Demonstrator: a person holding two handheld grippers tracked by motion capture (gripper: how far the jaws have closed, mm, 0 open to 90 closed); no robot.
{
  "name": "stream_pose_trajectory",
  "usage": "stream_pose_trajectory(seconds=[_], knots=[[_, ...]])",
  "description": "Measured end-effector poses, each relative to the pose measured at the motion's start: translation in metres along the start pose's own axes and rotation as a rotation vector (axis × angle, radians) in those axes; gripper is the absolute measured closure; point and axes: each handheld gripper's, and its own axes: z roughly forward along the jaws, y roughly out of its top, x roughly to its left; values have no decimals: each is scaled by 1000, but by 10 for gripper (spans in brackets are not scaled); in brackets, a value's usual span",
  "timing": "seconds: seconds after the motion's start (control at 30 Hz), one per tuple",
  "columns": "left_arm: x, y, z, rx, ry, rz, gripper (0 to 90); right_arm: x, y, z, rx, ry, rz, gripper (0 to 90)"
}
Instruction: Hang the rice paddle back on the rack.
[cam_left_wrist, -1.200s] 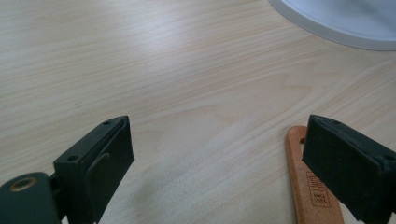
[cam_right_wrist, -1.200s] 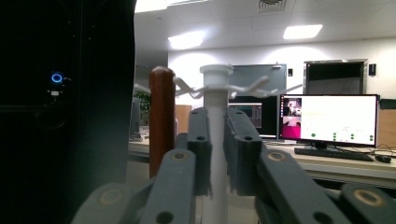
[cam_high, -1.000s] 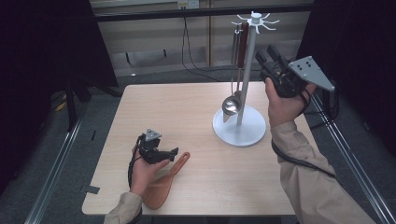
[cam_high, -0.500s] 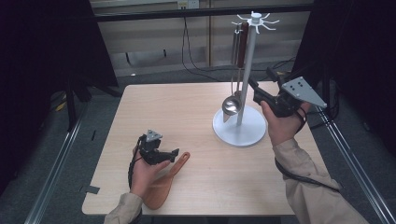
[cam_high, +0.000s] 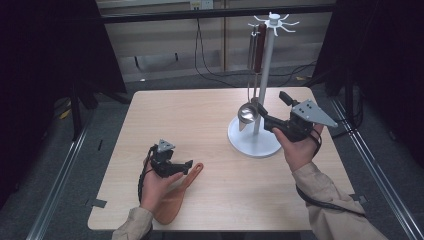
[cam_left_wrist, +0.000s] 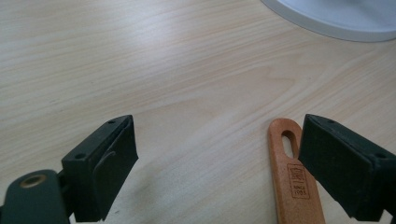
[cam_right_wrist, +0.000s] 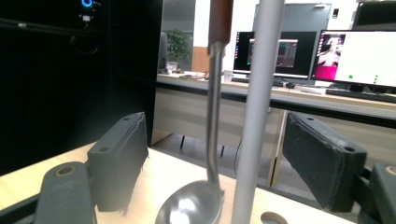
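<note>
— Ladle (cam_high: 248, 112) hangs on the white stand (cam_high: 261, 100) at the far right of the table (cam_high: 200, 125), bowl low beside the pole, just above the round base. Where's the right gripper (cam_high: 267, 112)?

— Level with the bowl, reaching in from the right. Its jaws have just been opening; in the right gripper view they stand wide with the ladle's stem and the pole between them, pads touching neither.

— And the left?

— The left gripper (cam_high: 181, 166) rests near the front left edge, jaws spread, pinching nothing. An orange spatula (cam_high: 175, 197) lies flat on the table, its slotted handle end just beside one jaw.
</note>
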Motion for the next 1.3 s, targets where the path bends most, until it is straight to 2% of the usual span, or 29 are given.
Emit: stream_pose_trajectory(seconds=[0.33, 0.4, 0.53, 0.73, 0.9, 1.1, 1.17, 1.3], knots=[[-4, -1, 1, 30, -33, -1, 147, 4, -23, -6, 61, 36, 10, 171], [-6, -2, 3, 49, -44, 8, 173, 4, -30, -8, 73, 39, 14, 163], [-8, -1, 3, 68, -33, 27, 212, 4, -35, -10, 88, 44, 18, 151], [-11, 0, 4, 111, -50, 25, 300, 6, -46, -12, 133, 65, 13, 128], [-12, 0, 3, 149, -46, 46, 355, 7, -48, -13, 138, 72, 22, 126], [-14, 2, 4, 167, -55, 9, 376, 9, -51, -13, 147, 81, 17, 125], [-15, 2, 4, 164, -57, 10, 389, 9, -51, -13, 152, 80, 16, 126], [-17, 3, 4, 191, -68, 27, 419, 9, -51, -13, 156, 84, 19, 126]])
